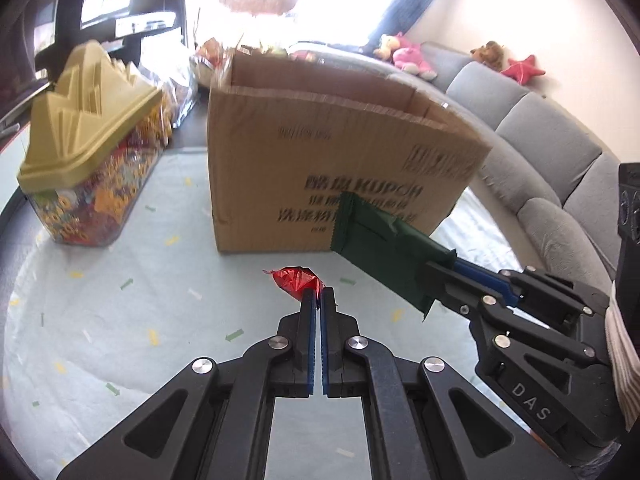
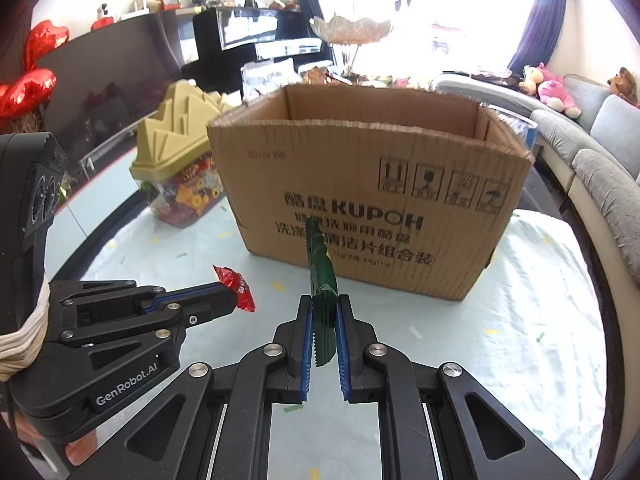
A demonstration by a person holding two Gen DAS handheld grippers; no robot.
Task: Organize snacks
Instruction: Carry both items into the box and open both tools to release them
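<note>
Seen from both wrist views: left hand-held gripper point(image 1: 319, 298) pinching a red foil-wrapped snack point(image 1: 295, 280) by its twisted end, right hand-held gripper point(image 2: 324, 312) clamped on the lower end of a dark green snack packet point(image 2: 321, 276), both lifted clear of the pale surface point(image 1: 120, 320) at lower centre of the frame. Held just short of the open-topped cardboard box point(image 2: 372, 200) at centre, probably ready for dropping in; to its left, a clear tub of sweets with a tan lid point(image 1: 88, 120). Box interior hidden behind its front wall, packet print unreadable, box lettering blurred in the left view.
</note>
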